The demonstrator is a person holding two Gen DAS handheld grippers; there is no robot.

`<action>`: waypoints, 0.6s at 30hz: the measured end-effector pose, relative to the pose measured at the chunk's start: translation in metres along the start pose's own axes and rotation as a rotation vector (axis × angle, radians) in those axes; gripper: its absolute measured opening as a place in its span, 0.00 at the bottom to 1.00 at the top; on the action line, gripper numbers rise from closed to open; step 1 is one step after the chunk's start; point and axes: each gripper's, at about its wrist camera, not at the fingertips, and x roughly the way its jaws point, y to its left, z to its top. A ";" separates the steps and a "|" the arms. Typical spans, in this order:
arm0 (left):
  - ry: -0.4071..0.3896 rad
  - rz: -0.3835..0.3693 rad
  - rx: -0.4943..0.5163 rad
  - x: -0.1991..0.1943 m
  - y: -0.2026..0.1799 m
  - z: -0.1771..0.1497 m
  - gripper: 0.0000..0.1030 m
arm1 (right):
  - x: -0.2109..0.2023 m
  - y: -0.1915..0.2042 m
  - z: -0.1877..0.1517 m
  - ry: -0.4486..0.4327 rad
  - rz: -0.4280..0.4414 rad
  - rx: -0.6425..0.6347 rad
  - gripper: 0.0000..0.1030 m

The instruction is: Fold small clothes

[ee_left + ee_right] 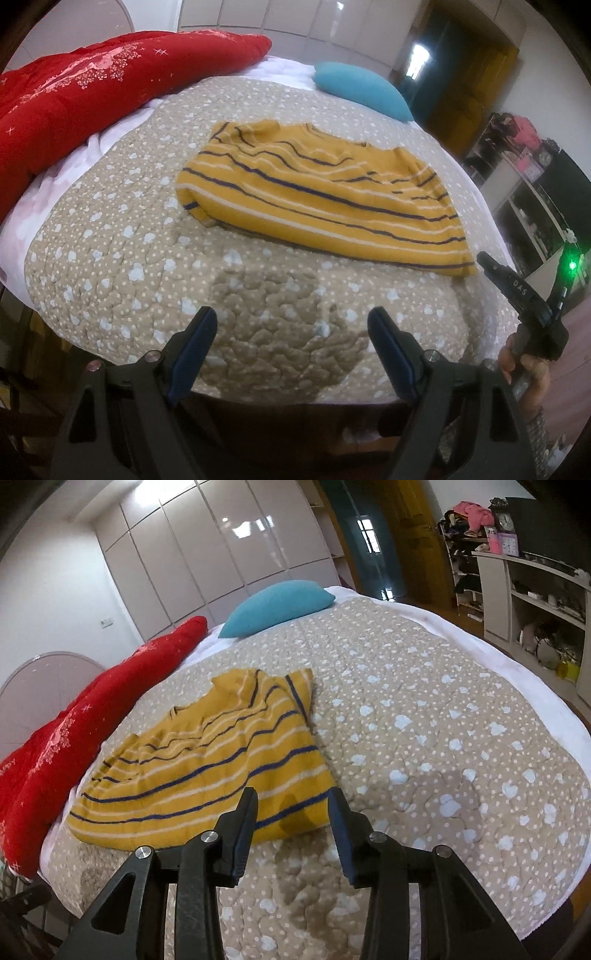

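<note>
Mustard-yellow knit top with navy and cream stripes [207, 764] lies partly folded mid-bed on the beige dotted quilt [424, 738], long axis running across, its near hem corner just ahead of the right gripper [291, 805], jaws apart and empty, while the left gripper [291, 325], likewise spread wide, hovers farther off near the bed's front edge.

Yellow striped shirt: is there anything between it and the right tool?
Nothing visible does. The right tool is open above the near corner of the yellow striped shirt, which lies on the dotted quilt. The red blanket and blue pillow lie beyond it.
</note>
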 end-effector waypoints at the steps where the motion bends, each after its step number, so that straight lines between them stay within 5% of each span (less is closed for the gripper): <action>1: -0.001 0.001 0.000 0.000 -0.001 0.000 0.80 | 0.001 0.000 0.000 -0.001 0.000 -0.004 0.45; 18: 0.005 0.020 -0.050 -0.001 0.010 0.004 0.80 | 0.000 0.006 -0.007 -0.002 -0.012 -0.040 0.50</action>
